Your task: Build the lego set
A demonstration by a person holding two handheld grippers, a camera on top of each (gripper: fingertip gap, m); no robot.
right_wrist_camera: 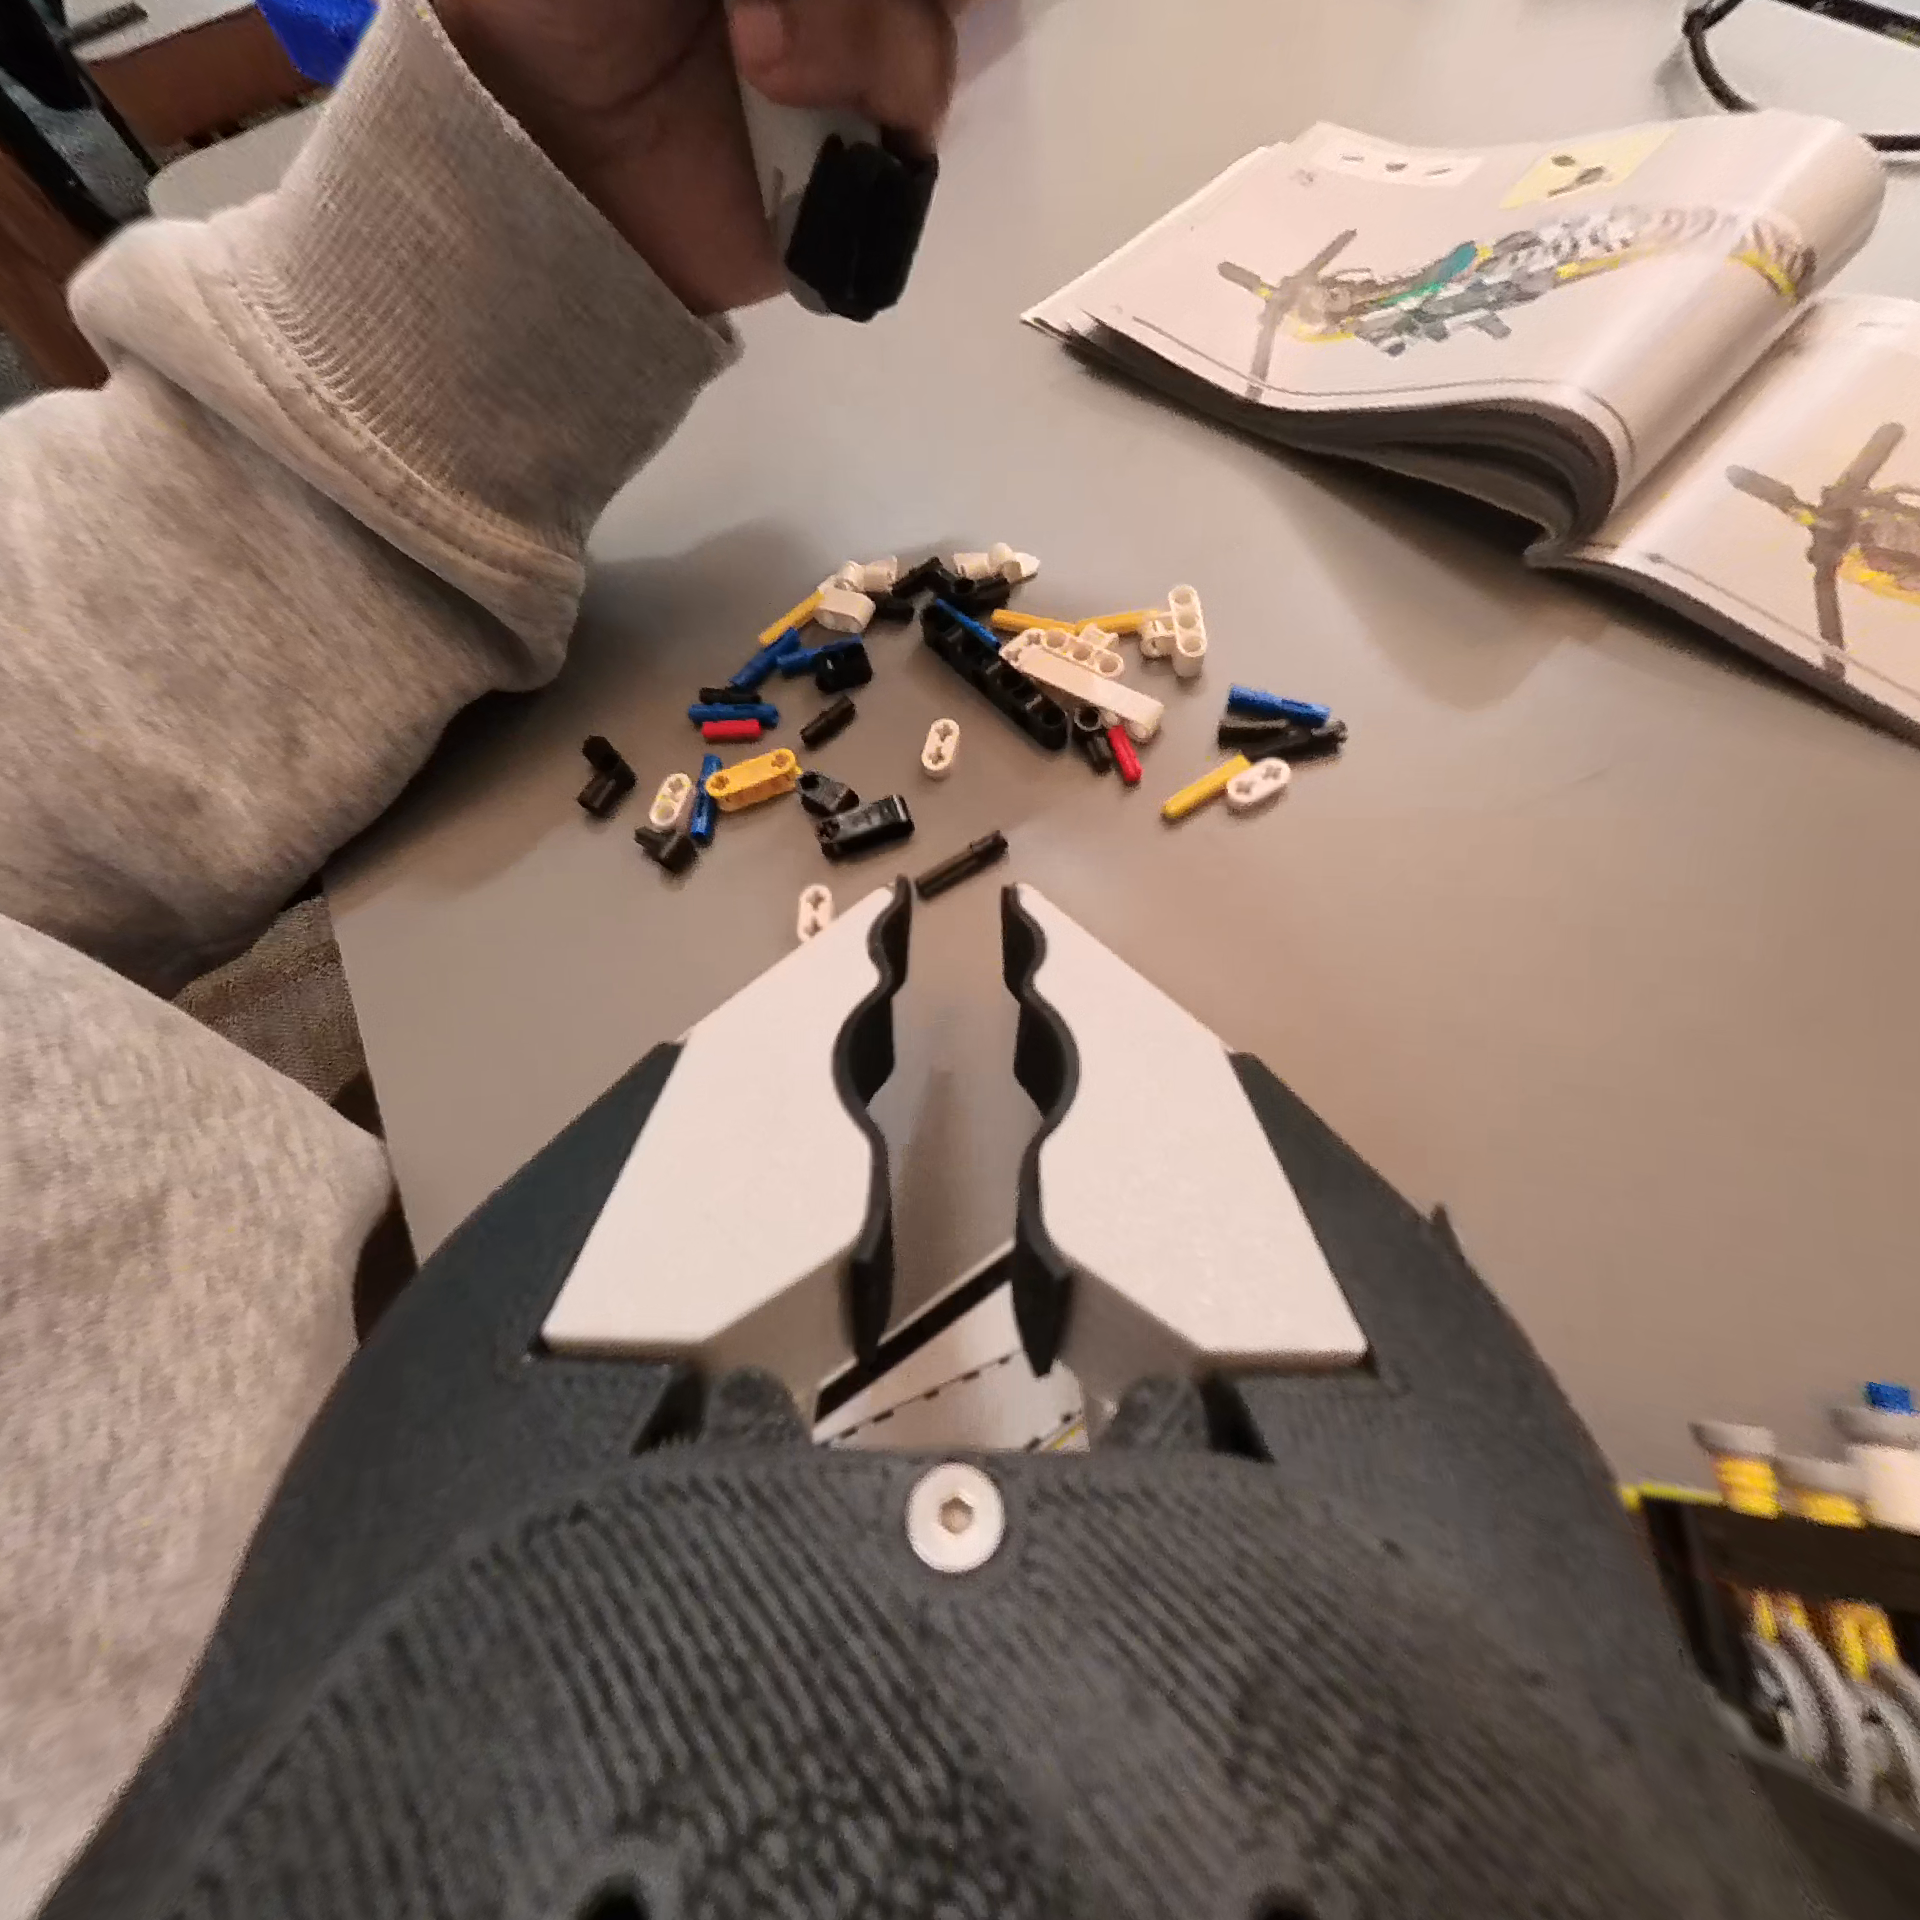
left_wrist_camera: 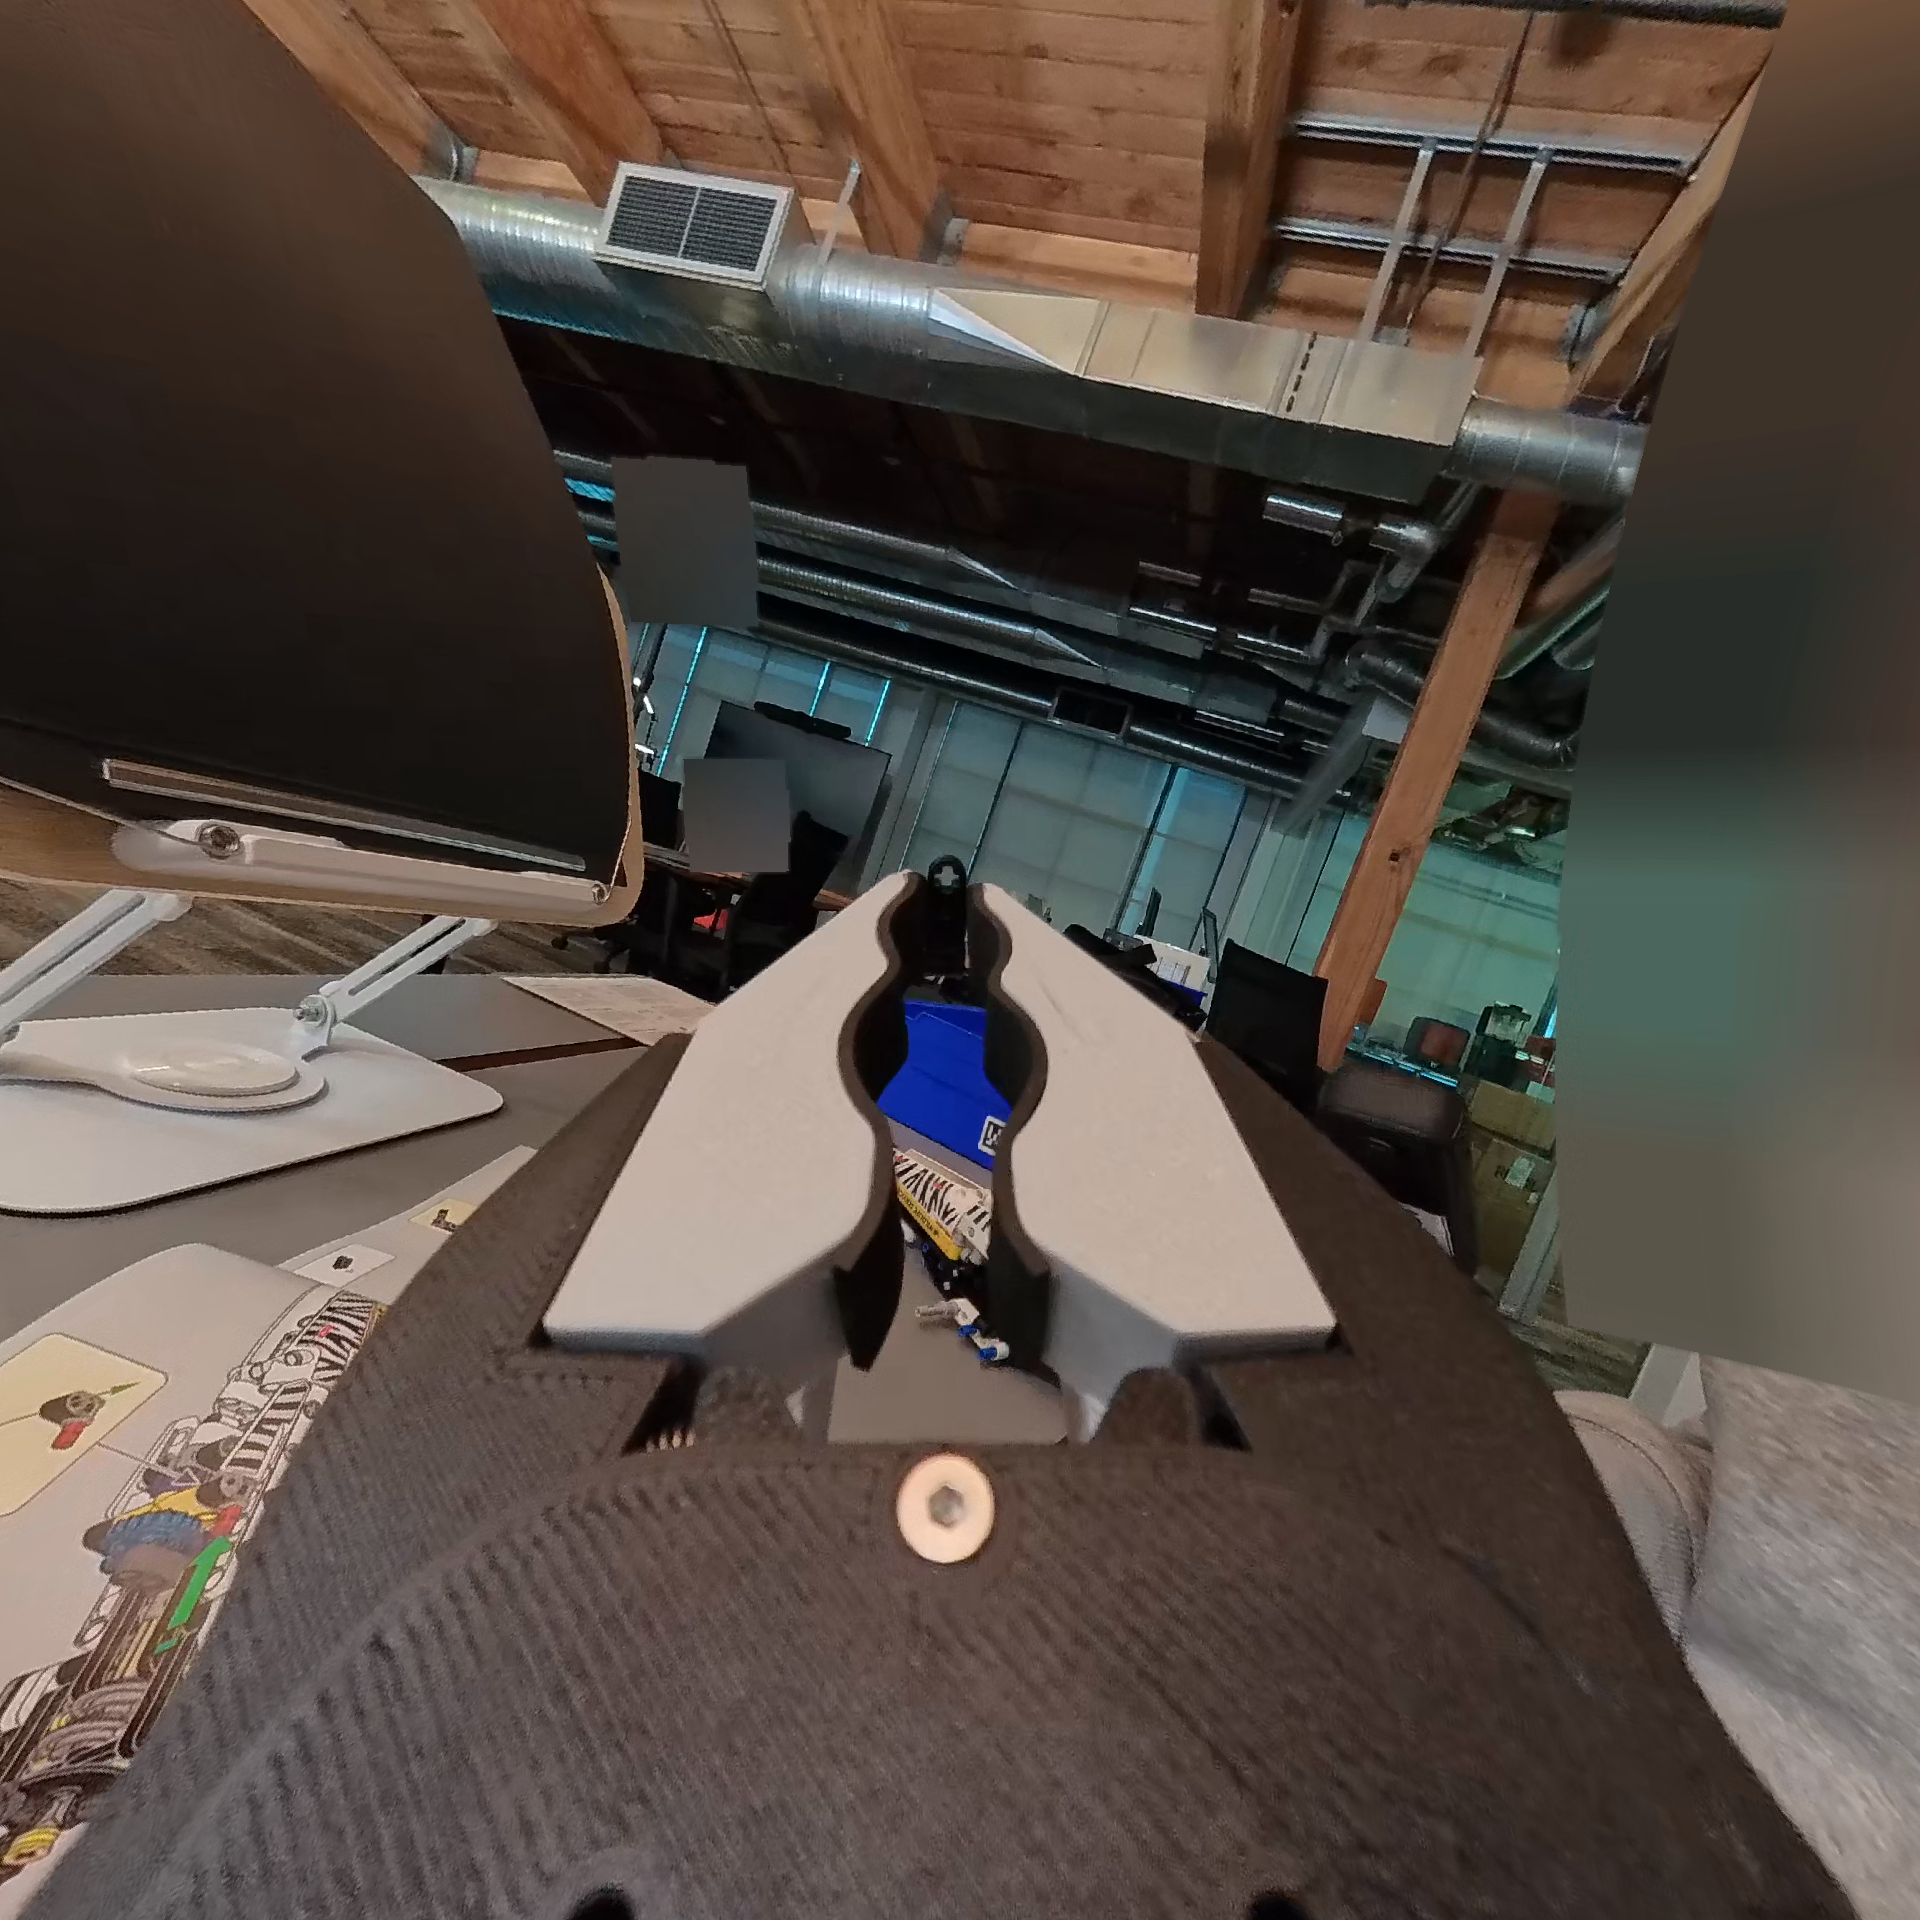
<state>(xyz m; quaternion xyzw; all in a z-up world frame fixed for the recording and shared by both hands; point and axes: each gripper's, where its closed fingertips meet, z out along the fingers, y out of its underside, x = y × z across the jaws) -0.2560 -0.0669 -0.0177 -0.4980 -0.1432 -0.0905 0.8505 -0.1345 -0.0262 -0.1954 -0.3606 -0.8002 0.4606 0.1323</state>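
Note:
My left gripper (left_wrist_camera: 948, 902) is shut on a small black lego connector (left_wrist_camera: 945, 914) and holds it raised and tilted upward, well above the table. My right gripper (right_wrist_camera: 956, 899) is open and empty, low over the grey table (right_wrist_camera: 1455, 987). Just beyond its tips lies a black pin (right_wrist_camera: 961, 862). A pile of small loose lego pieces (right_wrist_camera: 935, 696), black, white, blue, yellow and red, lies farther ahead. A person's hand (right_wrist_camera: 727, 125) in a grey sleeve holds the left gripper's handle at the top left of the right wrist view.
An open instruction booklet (right_wrist_camera: 1558, 343) lies at the far right of the table. A partly built lego model (right_wrist_camera: 1808, 1558) sits at the lower right edge. In the left wrist view a monitor (left_wrist_camera: 260, 468) on a white stand (left_wrist_camera: 208, 1091) is at the left, with booklet pages (left_wrist_camera: 156, 1507) below. Left tips to right tips: about 20 cm. The black pin (right_wrist_camera: 961, 862) is about 4 cm from my right fingertips and 25 cm from my left.

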